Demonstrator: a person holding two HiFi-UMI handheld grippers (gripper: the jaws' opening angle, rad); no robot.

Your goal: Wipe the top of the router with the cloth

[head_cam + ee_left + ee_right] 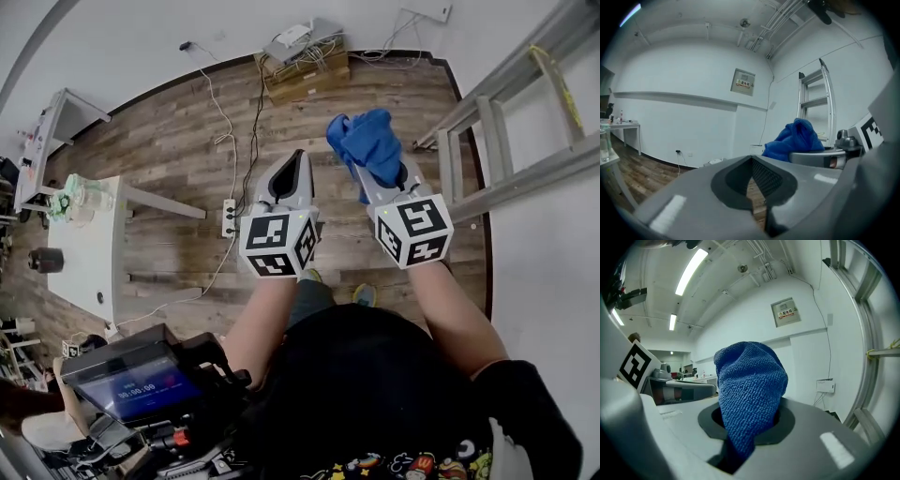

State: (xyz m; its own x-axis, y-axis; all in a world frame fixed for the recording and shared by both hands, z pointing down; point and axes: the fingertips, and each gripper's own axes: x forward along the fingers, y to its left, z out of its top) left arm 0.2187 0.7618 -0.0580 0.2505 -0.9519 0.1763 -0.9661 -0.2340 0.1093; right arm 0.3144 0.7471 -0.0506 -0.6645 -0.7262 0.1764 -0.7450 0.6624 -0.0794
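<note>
The ladder runs out of frame on your right. Left of it, your right gripper is clenched on the blue cloth, which hides its tips. Farther left, your left gripper is pressed together, empty. Past the ladder's foot, the cabled gear on a box is too small to identify.

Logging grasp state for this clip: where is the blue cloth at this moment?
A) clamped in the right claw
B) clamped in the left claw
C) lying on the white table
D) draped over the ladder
A: in the right gripper view the blue cloth sticks up from between the jaws of the right claw, while the left claw is shut with nothing in it.
</note>
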